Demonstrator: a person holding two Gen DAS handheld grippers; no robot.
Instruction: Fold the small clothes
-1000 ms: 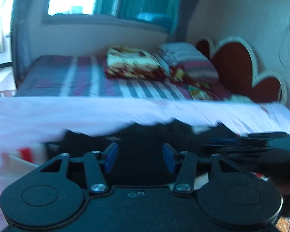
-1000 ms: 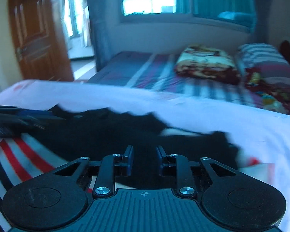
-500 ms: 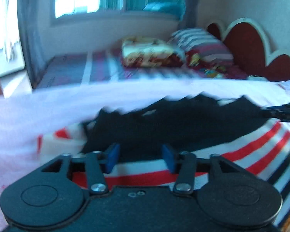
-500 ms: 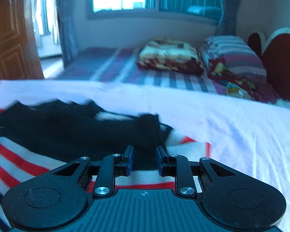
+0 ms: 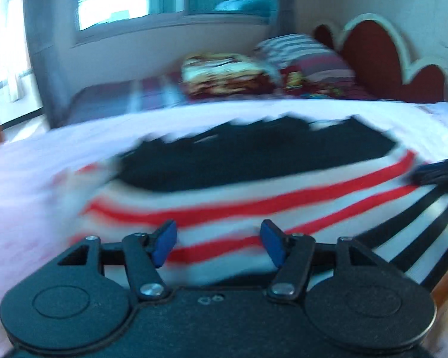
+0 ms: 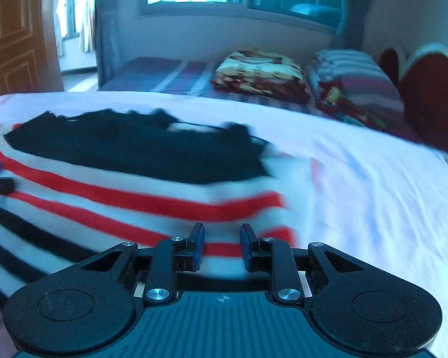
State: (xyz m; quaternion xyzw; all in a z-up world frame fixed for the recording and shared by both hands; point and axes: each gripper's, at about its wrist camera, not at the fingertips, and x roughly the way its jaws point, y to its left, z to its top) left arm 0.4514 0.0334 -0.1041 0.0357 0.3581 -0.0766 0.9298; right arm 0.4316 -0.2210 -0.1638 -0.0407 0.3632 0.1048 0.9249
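1. Both my grippers have pulled back across the striped garment point(image 5: 242, 205), so its red and white stripes now fill the foreground where black cloth lay a second ago.
2. It lies flat on the white sheet point(image 6: 373, 185) of the near bed, black part toward the far edge.
3. My left gripper point(image 5: 218, 243) has just been opening; nothing sits between its jaws.
4. My right gripper point(image 6: 221, 246) is narrow; whether it pinches cloth I cannot tell.
5. Beyond, a second bed carries pillows point(image 6: 261, 71).

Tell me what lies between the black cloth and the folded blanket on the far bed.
In the right wrist view, only bare white sheet lies between the black cloth and the folded blanket; nothing else rests there.
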